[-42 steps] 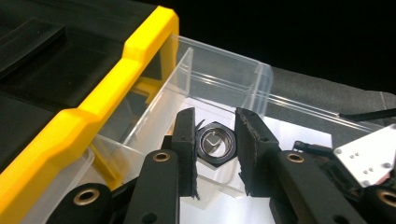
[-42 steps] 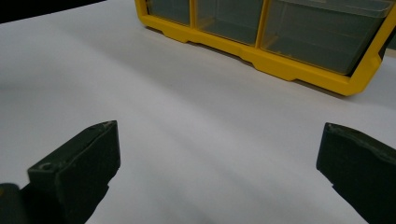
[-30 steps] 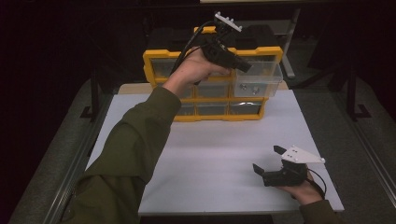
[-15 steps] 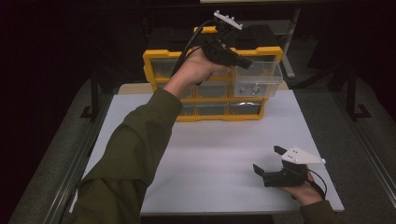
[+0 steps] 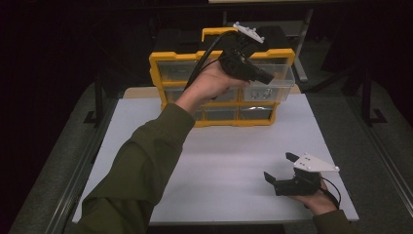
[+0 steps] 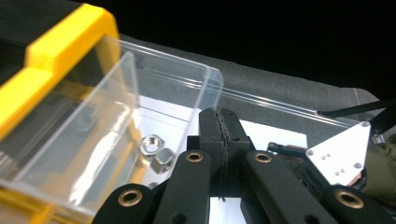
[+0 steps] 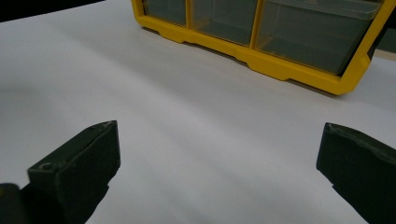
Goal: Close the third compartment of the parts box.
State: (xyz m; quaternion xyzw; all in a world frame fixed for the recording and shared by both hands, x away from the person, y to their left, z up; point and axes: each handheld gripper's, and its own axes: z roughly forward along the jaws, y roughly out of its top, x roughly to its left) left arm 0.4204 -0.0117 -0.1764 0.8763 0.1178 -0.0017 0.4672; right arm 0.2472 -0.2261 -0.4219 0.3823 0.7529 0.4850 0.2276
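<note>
Clear drawer (image 6: 154, 107) beside left tongs (image 6: 219, 135)

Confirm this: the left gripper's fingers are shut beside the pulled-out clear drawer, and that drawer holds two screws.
Not quite. The left gripper is shut beside the pulled-out clear drawer, but the left gripper view shows two metal nuts in it, not screws.

A flat white rectangular surface (image 5: 234, 161) sat on a dark metal frame (image 5: 97, 97). Grey floor (image 5: 370, 122) lay to either side, with black background behind.
</note>
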